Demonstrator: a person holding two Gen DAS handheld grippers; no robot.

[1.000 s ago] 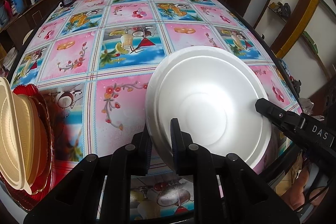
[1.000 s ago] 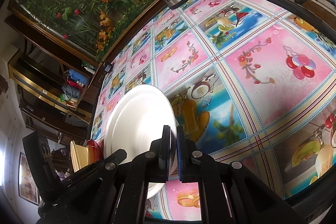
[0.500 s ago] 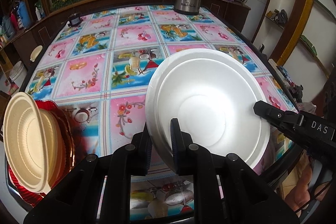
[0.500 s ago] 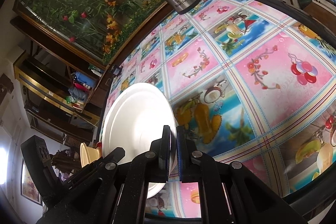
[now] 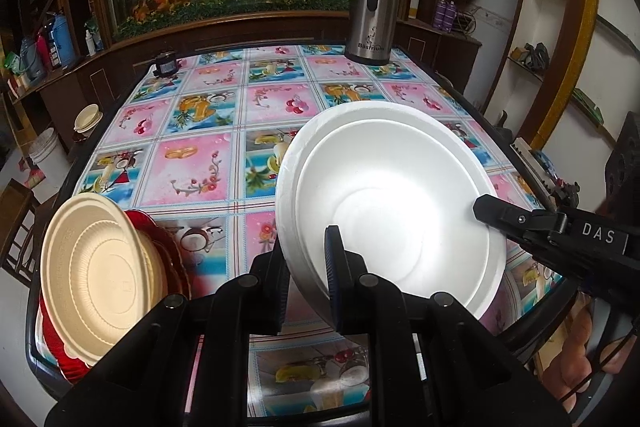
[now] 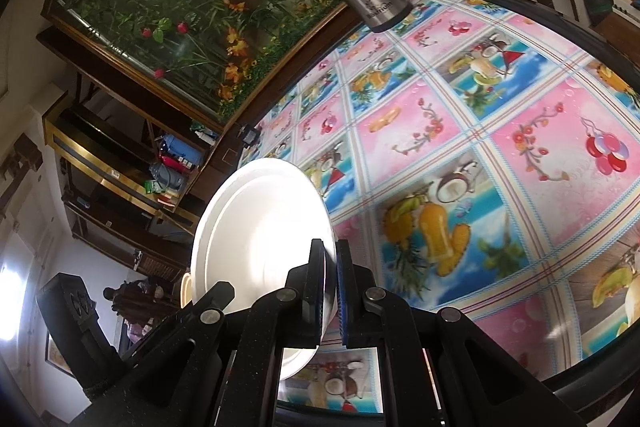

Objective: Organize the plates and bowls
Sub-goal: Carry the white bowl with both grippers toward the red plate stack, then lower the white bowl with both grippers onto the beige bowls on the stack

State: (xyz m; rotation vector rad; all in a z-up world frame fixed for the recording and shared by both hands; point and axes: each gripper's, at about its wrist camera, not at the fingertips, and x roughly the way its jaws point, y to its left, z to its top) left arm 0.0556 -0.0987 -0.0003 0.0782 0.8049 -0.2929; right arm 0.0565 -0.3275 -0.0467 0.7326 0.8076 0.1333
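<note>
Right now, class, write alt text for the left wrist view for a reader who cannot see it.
The left hand-held gripper clamps the rim of a white foam bowl above a patterned tablecloth, with the right hand-held gripper on its far rim. Cream bowls lean at left.

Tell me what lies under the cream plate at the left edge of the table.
Under the cream plate the rim of a red dish shows, and both lean. Whether more dishes sit between or below them is covered.

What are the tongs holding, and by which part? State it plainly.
Both tongs grip the white foam bowls, apparently two nested, by the rim: the left tongs pinch the near edge, the right tongs pinch the opposite edge, holding them tilted above the table.
</note>
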